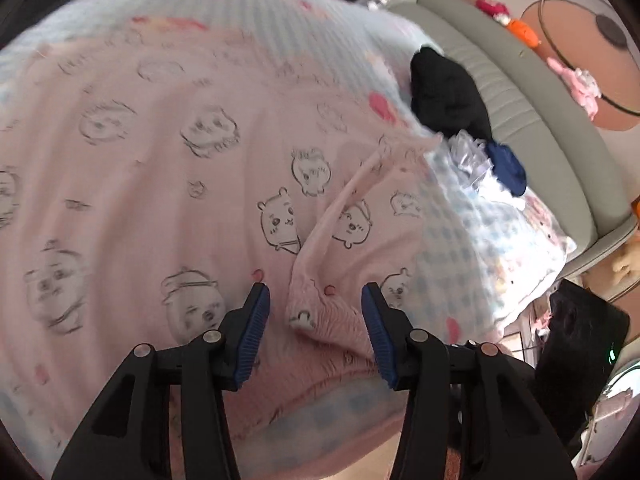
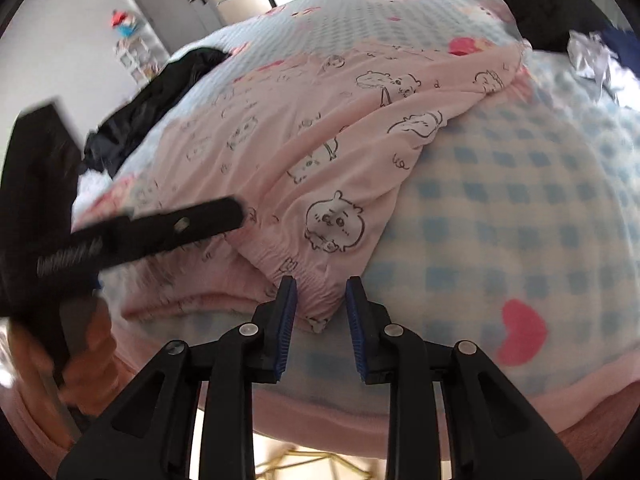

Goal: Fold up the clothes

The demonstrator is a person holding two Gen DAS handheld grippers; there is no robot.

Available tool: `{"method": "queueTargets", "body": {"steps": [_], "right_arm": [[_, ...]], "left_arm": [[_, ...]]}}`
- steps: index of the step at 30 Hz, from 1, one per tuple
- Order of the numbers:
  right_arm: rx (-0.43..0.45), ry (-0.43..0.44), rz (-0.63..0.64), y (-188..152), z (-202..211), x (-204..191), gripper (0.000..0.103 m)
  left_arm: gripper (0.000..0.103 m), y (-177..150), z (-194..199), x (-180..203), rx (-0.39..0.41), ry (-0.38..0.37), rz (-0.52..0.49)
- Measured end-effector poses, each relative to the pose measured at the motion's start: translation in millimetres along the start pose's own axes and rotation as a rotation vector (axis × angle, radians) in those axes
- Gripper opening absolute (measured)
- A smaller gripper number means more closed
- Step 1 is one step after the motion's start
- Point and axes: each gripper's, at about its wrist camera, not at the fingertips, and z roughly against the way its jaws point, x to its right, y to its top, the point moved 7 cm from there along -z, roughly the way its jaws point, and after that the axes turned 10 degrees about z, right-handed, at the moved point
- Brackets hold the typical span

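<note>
Pink garment (image 2: 320,148) hem between right gripper (image 2: 320,292) jaws

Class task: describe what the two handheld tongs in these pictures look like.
Both the left tongs and right tongs are alike: black angular plastic arms joined by round silver pivot pins, each tipped with ribbed blue pads. No cables or sleeves show.

We find the left gripper (image 1: 315,294) with its jaws spread wide, blue pads (image 1: 253,336) facing inward, nothing clamped between them. In the right wrist view it enters from the left edge, blurred, with a hand (image 2: 86,354) beneath it. We find the right gripper (image 2: 321,288) with its jaws partly parted, narrower than the left, the pads (image 2: 285,320) not pressed together.
</note>
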Motion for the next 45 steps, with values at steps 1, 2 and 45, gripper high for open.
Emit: {"method": "queueTargets", "body": {"steps": [1,2,45], "right_arm": [[-0.003,-0.001,0.006,-1,-1,0,0.028],[-0.007,-0.003,0.013,-2,-1,0,0.028],[-0.007,-0.066,0.161,27,-31,-55,0.04]], "left_arm": [[0.041,-1,-4,0,-0.01,0.002,0.005],[0.036,-1,-6,1,-0.019,-0.011,0.012],[0.008,15,112,-48,0.241,0.036,0.133]]}}
